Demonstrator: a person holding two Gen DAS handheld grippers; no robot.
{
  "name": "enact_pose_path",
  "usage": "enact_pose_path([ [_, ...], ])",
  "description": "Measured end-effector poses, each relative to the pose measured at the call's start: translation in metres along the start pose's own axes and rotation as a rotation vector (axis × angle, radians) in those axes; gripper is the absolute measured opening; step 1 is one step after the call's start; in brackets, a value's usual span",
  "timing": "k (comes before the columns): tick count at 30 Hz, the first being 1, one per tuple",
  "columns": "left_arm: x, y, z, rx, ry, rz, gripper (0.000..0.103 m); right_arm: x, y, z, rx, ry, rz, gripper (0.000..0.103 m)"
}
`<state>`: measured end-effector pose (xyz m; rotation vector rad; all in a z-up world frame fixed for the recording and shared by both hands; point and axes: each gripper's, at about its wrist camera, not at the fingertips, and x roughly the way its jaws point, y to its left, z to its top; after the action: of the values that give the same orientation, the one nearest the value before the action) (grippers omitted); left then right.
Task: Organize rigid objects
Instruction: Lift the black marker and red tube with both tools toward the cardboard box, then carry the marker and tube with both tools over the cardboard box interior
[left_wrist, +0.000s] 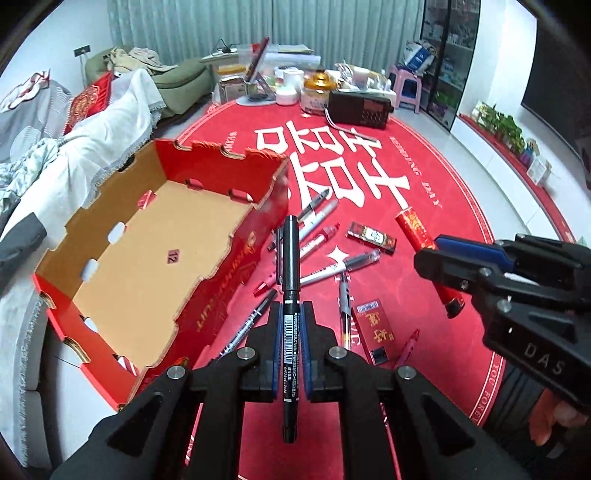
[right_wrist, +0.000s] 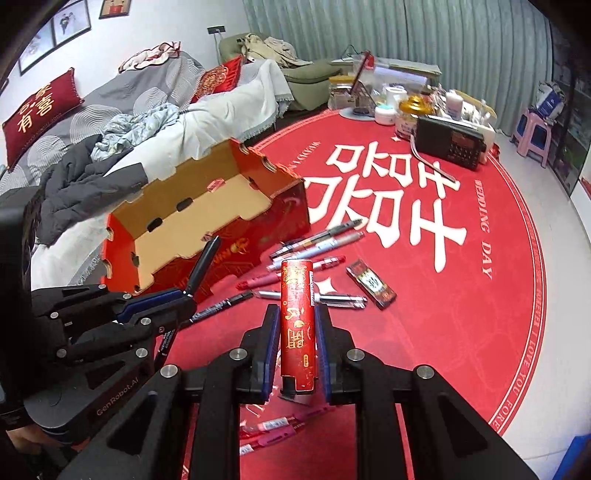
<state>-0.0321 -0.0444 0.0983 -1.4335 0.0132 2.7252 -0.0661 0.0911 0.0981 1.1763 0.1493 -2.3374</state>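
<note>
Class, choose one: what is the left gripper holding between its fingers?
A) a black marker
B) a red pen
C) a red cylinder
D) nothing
A: the left gripper is shut on the black marker, which sticks out forward beside the cardboard box.

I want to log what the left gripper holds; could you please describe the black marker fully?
The black marker is a slim, capped pen of plastic look with a white barcode label on its barrel. It is clamped between the left gripper's blue-padded fingers, pointing forward, lifted off the red mat beside the cardboard box.
</note>
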Motion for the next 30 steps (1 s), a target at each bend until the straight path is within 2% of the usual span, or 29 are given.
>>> enact_pose_path([
  [4, -0.009, 0.013, 0.004, -0.037, -0.025, -0.004, 0.009, -0.003, 0.01, 0.006, -0.016, -0.014, 0.007, 0.02],
  [9, -0.02, 0.042, 0.012, -0.142, -0.056, -0.036, 0.009, -0.007, 0.023, 0.018, -0.024, -0.032, 0.033, 0.02],
  [18, -0.039, 0.088, 0.015, -0.236, -0.131, 0.013, 0.009, -0.002, 0.06, 0.042, -0.099, -0.06, 0.058, 0.02],
  [25, -0.031, 0.119, 0.012, -0.308, -0.127, 0.045, 0.009, 0.007, 0.092, 0.056, -0.165, -0.069, 0.078, 0.02],
  [30, -0.016, 0.133, 0.01, -0.345, -0.092, 0.07, 0.009, 0.024, 0.106, 0.065, -0.191, -0.051, 0.081, 0.02],
])
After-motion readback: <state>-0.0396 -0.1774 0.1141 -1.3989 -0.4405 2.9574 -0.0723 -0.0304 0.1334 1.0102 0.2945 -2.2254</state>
